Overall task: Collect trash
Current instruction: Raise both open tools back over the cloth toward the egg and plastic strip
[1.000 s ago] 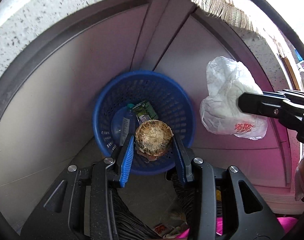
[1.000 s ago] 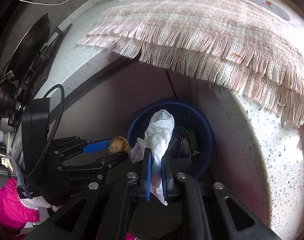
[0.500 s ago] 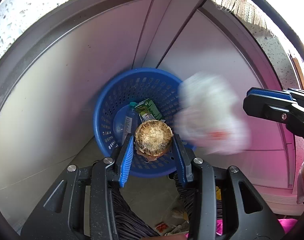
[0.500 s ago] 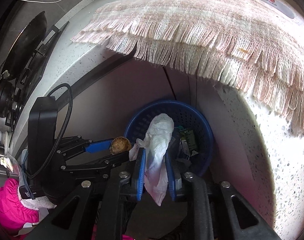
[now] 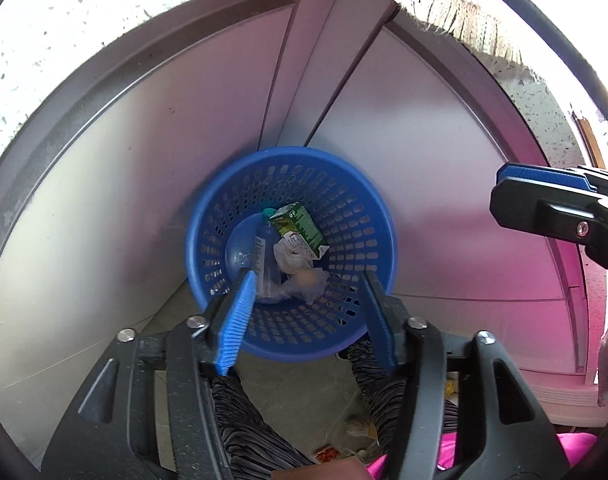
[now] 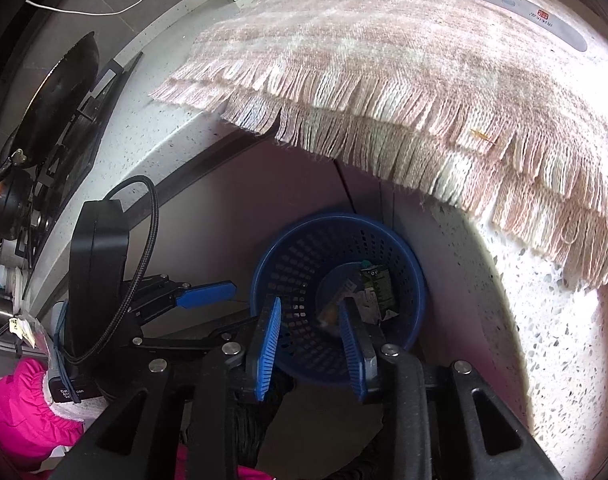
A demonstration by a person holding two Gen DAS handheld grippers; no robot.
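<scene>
A blue perforated trash basket (image 5: 356,216) stands on the floor against grey cabinet doors; it also shows in the right wrist view (image 6: 304,256). Inside lie a green carton (image 5: 302,226), a clear plastic bottle (image 5: 260,256), the white plastic bag (image 5: 292,264) and a blurred brownish round piece (image 5: 306,280). My left gripper (image 5: 308,284) is open and empty just above the basket's near rim. My right gripper (image 6: 310,316) is open and empty above the basket; its fingers (image 5: 544,196) show at the right of the left wrist view.
A fringed pink-white cloth (image 6: 384,60) hangs over the speckled stone counter edge (image 6: 544,320) above the basket. Cabinet doors (image 5: 144,160) stand behind the basket. Pink clothing (image 6: 20,412) is at lower left. Small litter (image 5: 328,454) lies on the floor.
Both grippers opened. The white bag left my right gripper and the brown round piece left my left gripper; both dropped into the basket.
</scene>
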